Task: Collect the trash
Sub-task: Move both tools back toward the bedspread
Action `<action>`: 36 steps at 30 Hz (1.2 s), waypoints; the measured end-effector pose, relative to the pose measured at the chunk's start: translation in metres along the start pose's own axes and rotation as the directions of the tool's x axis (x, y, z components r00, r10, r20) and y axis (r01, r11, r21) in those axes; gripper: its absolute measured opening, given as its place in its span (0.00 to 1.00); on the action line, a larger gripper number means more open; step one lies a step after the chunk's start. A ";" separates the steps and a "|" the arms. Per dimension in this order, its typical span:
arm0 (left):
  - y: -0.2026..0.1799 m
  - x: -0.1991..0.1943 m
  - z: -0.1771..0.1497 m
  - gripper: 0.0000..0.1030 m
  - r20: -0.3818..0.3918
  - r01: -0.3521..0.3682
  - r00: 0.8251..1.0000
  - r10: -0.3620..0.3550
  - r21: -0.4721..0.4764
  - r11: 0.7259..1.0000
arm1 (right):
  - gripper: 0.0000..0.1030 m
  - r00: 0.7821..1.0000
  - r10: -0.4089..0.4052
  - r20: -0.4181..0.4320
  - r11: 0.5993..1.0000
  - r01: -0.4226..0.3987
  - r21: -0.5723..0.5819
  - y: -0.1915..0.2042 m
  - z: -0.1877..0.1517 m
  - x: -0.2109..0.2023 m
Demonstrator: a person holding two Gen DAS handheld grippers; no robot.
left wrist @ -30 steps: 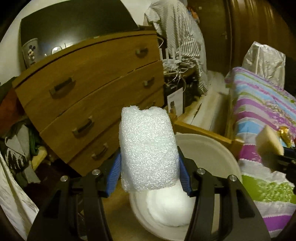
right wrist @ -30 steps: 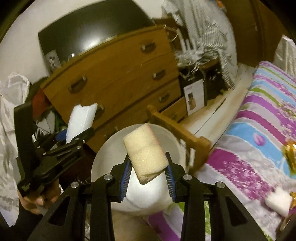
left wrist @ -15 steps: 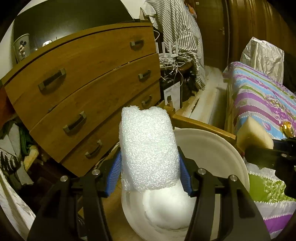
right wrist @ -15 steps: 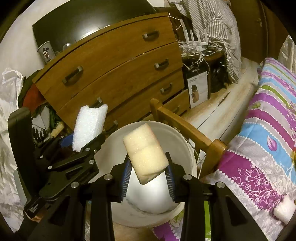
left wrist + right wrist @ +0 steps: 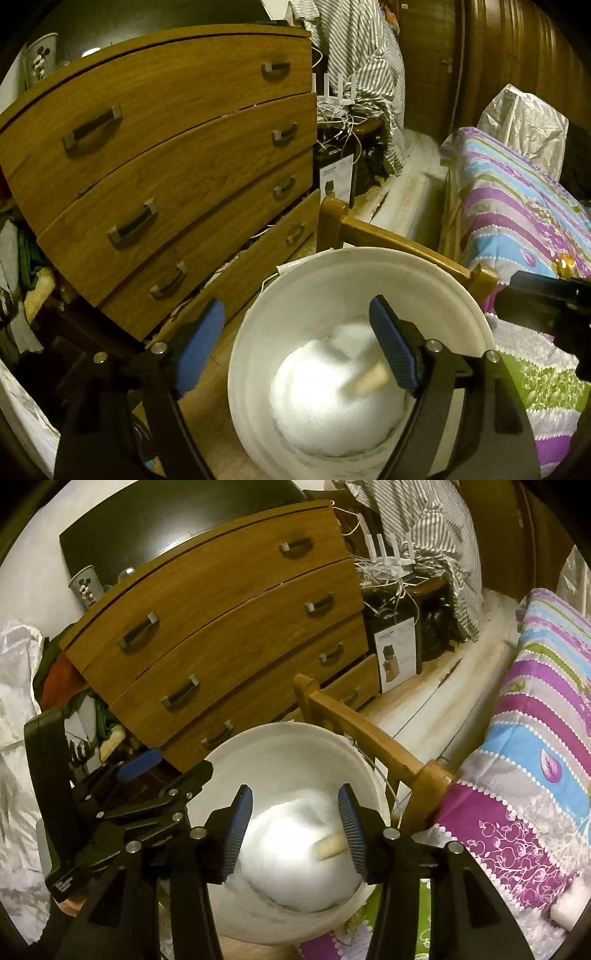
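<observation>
A white bucket [image 5: 369, 266] [image 5: 280, 738] stands on the floor below both grippers. Inside it lie white foam pieces [image 5: 325, 391] [image 5: 291, 845] and a yellow sponge [image 5: 369, 380] [image 5: 330, 845], blurred. My left gripper [image 5: 297, 343] is open and empty above the bucket's left side; it also shows in the right wrist view [image 5: 147, 771]. My right gripper [image 5: 294, 827] is open and empty over the bucket; its dark body shows at the right edge of the left wrist view [image 5: 546, 299].
A wooden chest of drawers [image 5: 166, 155] [image 5: 229, 627] stands behind the bucket. A wooden bed post and rail [image 5: 388, 236] [image 5: 369, 734] run beside it. The striped bedspread [image 5: 517, 214] [image 5: 535, 738] is at the right, with a white scrap [image 5: 569, 904] on it.
Both grippers opened. The white foam block left my left gripper and the yellow sponge left my right gripper; both now lie in the bucket. Both views moved closer to the bucket.
</observation>
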State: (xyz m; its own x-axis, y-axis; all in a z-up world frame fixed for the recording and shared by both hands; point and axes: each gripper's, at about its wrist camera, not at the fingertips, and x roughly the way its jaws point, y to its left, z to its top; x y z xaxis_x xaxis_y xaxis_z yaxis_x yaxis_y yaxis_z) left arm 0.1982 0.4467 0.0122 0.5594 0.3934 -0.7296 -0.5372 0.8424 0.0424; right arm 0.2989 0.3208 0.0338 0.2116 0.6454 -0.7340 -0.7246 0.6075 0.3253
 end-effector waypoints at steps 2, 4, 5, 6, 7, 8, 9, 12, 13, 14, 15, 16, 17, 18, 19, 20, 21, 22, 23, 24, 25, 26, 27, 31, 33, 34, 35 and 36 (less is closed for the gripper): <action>0.000 -0.002 0.000 0.75 0.003 -0.001 1.000 0.001 -0.001 1.000 | 0.49 1.000 -0.014 0.009 1.000 0.014 -0.008 -0.002 -0.001 -0.002; -0.001 -0.001 0.001 0.75 0.003 -0.005 1.000 0.005 0.002 1.000 | 0.49 1.000 -0.011 0.012 1.000 0.011 0.005 -0.004 -0.003 -0.003; -0.002 -0.001 0.001 0.75 0.002 -0.007 1.000 0.007 0.001 1.000 | 0.49 1.000 -0.011 0.019 1.000 0.011 0.017 -0.008 -0.005 -0.006; -0.003 -0.001 0.000 0.75 0.001 -0.006 1.000 0.006 0.000 1.000 | 0.49 1.000 -0.014 0.026 1.000 0.013 0.021 -0.010 -0.007 -0.008; -0.004 -0.001 -0.001 0.75 -0.001 -0.005 1.000 0.005 -0.001 1.000 | 0.49 0.999 -0.017 0.031 1.000 0.016 0.022 -0.011 -0.009 -0.009; -0.004 -0.001 -0.001 0.75 0.000 -0.006 1.000 0.006 0.000 1.000 | 0.49 0.999 -0.029 0.038 0.999 0.029 0.022 -0.013 -0.012 -0.012; -0.006 -0.002 -0.002 0.76 0.000 -0.007 1.000 0.007 0.000 1.000 | 0.49 0.998 -0.048 0.050 0.999 0.047 0.021 -0.017 -0.016 -0.017; -0.011 -0.005 -0.009 0.80 0.007 -0.025 1.000 0.025 -0.002 1.000 | 0.50 0.991 -0.085 0.103 0.996 0.083 0.024 -0.024 -0.029 -0.032; -0.014 -0.009 -0.012 0.80 0.014 -0.033 0.999 0.033 -0.007 0.999 | 0.52 0.988 -0.100 0.119 0.995 0.097 0.030 -0.028 -0.034 -0.038; -0.016 -0.012 -0.015 0.81 0.024 -0.036 0.999 0.037 -0.012 0.999 | 0.56 0.982 -0.123 0.141 0.992 0.119 0.039 -0.033 -0.041 -0.045; -0.020 -0.019 -0.018 0.83 0.041 -0.040 0.998 0.041 -0.020 0.999 | 0.57 0.975 -0.147 0.167 0.989 0.142 0.044 -0.038 -0.048 -0.054; -0.024 -0.025 -0.022 0.84 0.061 -0.041 0.997 0.042 -0.027 0.999 | 0.61 0.966 -0.171 0.193 0.985 0.165 0.045 -0.042 -0.055 -0.061; -0.028 -0.031 -0.024 0.86 0.074 -0.041 0.996 0.043 -0.032 0.999 | 0.63 0.950 -0.208 0.234 0.978 0.202 0.048 -0.047 -0.066 -0.074; -0.033 -0.037 -0.028 0.86 0.092 -0.039 0.995 0.042 -0.036 0.999 | 0.63 0.937 -0.233 0.262 0.972 0.228 0.051 -0.052 -0.074 -0.084; -0.038 -0.043 -0.031 0.87 0.108 -0.033 0.994 0.037 -0.036 0.999 | 0.65 0.918 -0.264 0.295 0.964 0.260 0.051 -0.056 -0.085 -0.095; -0.047 -0.051 -0.036 0.88 0.129 -0.024 0.991 0.028 -0.031 0.999 | 0.67 0.905 -0.282 0.317 0.958 0.282 0.049 -0.061 -0.093 -0.104; -0.053 -0.056 -0.039 0.89 0.140 -0.019 0.990 0.022 -0.027 0.999 | 0.68 0.885 -0.312 0.346 0.947 0.317 0.046 -0.066 -0.105 -0.115; -0.063 -0.064 -0.044 0.89 0.158 -0.007 0.987 0.010 -0.018 1.000 | 0.70 0.870 -0.334 0.363 0.939 0.342 0.045 -0.070 -0.114 -0.123; -0.069 -0.068 -0.047 0.89 0.167 0.002 0.986 0.000 -0.013 1.000 | 0.72 0.852 -0.362 0.380 0.926 0.374 0.045 -0.077 -0.126 -0.135; -0.079 -0.075 -0.051 0.91 0.180 0.019 0.984 -0.018 -0.004 1.000 | 0.72 0.839 -0.382 0.387 0.917 0.397 0.044 -0.085 -0.139 -0.145; -0.088 -0.081 -0.054 0.91 0.190 0.037 0.981 -0.037 0.004 0.999 | 0.74 0.832 -0.395 0.389 0.910 0.411 0.046 -0.092 -0.148 -0.153; -0.094 -0.085 -0.057 0.92 0.197 0.049 0.979 -0.050 0.009 0.999 | 0.75 0.820 -0.421 0.389 0.898 0.437 0.052 -0.102 -0.161 -0.164; -0.103 -0.090 -0.059 0.93 0.204 0.065 0.977 -0.067 0.016 0.998 | 0.76 0.809 -0.444 0.386 0.886 0.459 0.057 -0.112 -0.175 -0.174; -0.141 -0.104 -0.074 0.94 0.204 0.142 0.968 -0.149 0.051 0.989 | 0.77 0.769 -0.538 0.346 0.836 0.539 0.101 -0.155 -0.227 -0.209; -0.158 -0.103 -0.083 0.94 0.182 0.176 0.965 -0.187 0.076 0.982 | 0.77 0.760 -0.568 0.318 0.821 0.552 0.148 -0.179 -0.257 -0.229; -0.167 -0.102 -0.087 0.94 0.168 0.189 0.965 -0.202 0.088 0.978 | 0.77 0.759 -0.575 0.306 0.817 0.552 0.168 -0.189 -0.269 -0.237; -0.178 -0.100 -0.094 0.94 0.149 0.203 0.965 -0.217 0.103 0.974 | 0.77 0.754 -0.589 0.290 0.808 0.555 0.198 -0.203 -0.286 -0.250; -0.189 -0.096 -0.102 0.94 0.126 0.214 0.965 -0.229 0.119 0.969 | 0.77 0.750 -0.599 0.281 0.801 0.559 0.214 -0.212 -0.299 -0.258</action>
State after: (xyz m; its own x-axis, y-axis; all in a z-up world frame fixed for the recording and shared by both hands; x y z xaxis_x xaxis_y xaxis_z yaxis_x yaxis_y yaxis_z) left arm 0.1817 0.2117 0.0047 0.7424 0.2332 -0.6280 -0.3256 0.9449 -0.0340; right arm 0.2020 -0.1129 -0.0235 0.7769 0.2501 -0.5778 -0.3217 0.9466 -0.0227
